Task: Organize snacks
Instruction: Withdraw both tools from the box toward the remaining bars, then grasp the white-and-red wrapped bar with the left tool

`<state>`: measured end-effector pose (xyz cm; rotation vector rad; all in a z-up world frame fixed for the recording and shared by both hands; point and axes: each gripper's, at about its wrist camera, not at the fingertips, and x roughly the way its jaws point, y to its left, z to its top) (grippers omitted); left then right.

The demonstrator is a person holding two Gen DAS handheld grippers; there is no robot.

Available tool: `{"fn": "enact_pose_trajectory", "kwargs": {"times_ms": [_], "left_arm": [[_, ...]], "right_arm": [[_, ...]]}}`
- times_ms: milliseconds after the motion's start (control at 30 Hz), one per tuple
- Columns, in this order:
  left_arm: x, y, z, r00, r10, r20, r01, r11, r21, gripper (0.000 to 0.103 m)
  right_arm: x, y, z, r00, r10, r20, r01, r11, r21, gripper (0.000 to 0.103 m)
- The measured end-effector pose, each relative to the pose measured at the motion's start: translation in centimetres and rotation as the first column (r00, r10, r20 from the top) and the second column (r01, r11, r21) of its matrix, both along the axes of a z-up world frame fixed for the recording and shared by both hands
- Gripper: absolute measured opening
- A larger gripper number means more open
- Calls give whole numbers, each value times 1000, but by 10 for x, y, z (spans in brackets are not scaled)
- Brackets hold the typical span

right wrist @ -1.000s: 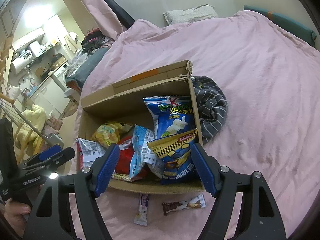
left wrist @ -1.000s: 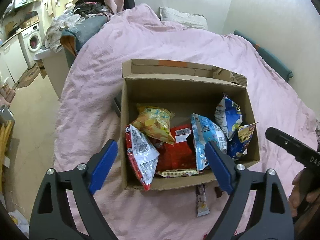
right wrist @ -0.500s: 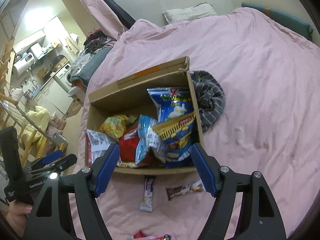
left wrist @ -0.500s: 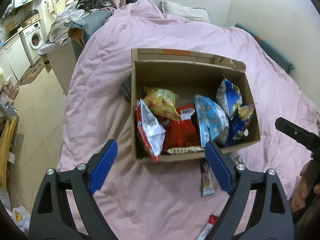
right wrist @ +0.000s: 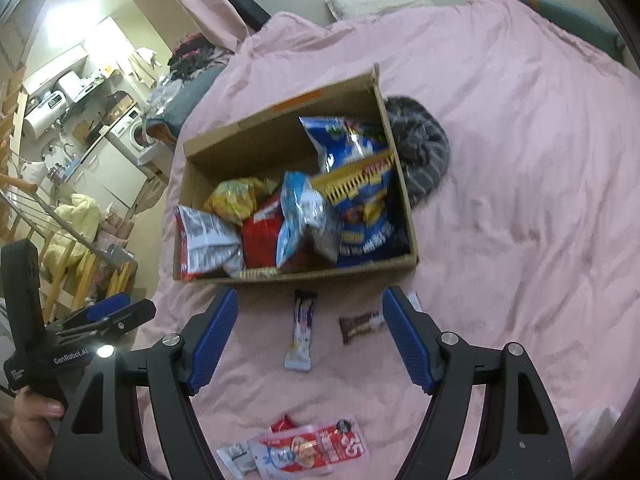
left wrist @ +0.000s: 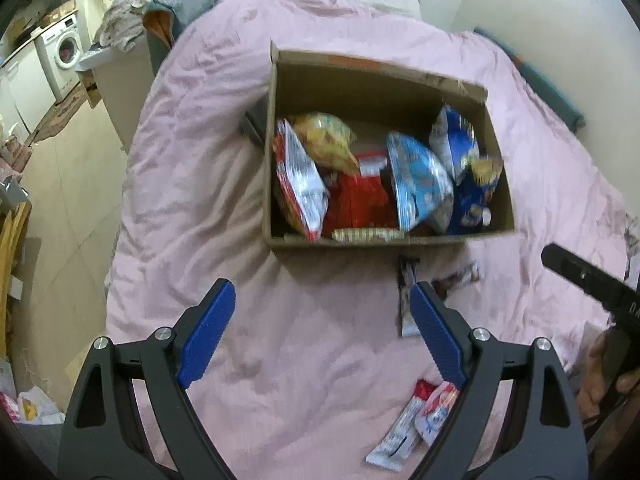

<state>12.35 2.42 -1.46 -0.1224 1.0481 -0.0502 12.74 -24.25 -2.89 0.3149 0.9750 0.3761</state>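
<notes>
**Box mostly packed, a few stragglers on the bed**

The snacks are mostly in the box (right wrist: 296, 276), which sits on the pink bed (right wrist: 520, 240). The bags stand upright and side by side, probably so they all fit. A few bars are loose on the bedding in front of it: a white bar (right wrist: 301, 330), a brown bar (right wrist: 360, 324), and a pink pack (right wrist: 312, 450) nearer the camera. I'd guess those go in next. Both grippers hover over that patch, the left gripper (left wrist: 316, 336) and right gripper (right wrist: 310, 340), each spread wide with nothing between the jaws. A striped cloth (right wrist: 420, 152) lies against the box's far side.
</notes>
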Motion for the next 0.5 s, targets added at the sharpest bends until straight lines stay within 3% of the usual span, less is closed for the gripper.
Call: {"fn": "enact_pose_trajectory", "kwargs": {"times_ms": [100,200,300,367,433,500], "left_arm": [[-4,-13,-16,996,-60,-70,60,998,0,87],[-7,-30,-36,974,-148,-174,145,989,-33,87],[-16,-49,-59,924,-251,-289,241,968,-71,87],[-23,-64,-75,872,-326,-365,317,945,-85,87],[-31,-78,-88,830,-377,-411,388,920,-61,87],[-38,-86,-95,808,-401,-432,429,903,-36,87]], "right_arm": [[-1,-5,-7,1000,-10,-22,9,1000,-14,77],[-3,-10,-13,999,-20,-40,19,999,-30,77],[-4,-16,-18,998,-30,-54,28,999,-38,77],[-5,-21,-20,998,-38,-59,36,998,-42,77],[-6,-25,-21,997,-45,-64,42,998,-43,77],[-7,-28,-22,997,-48,-67,45,998,-39,77]]}}
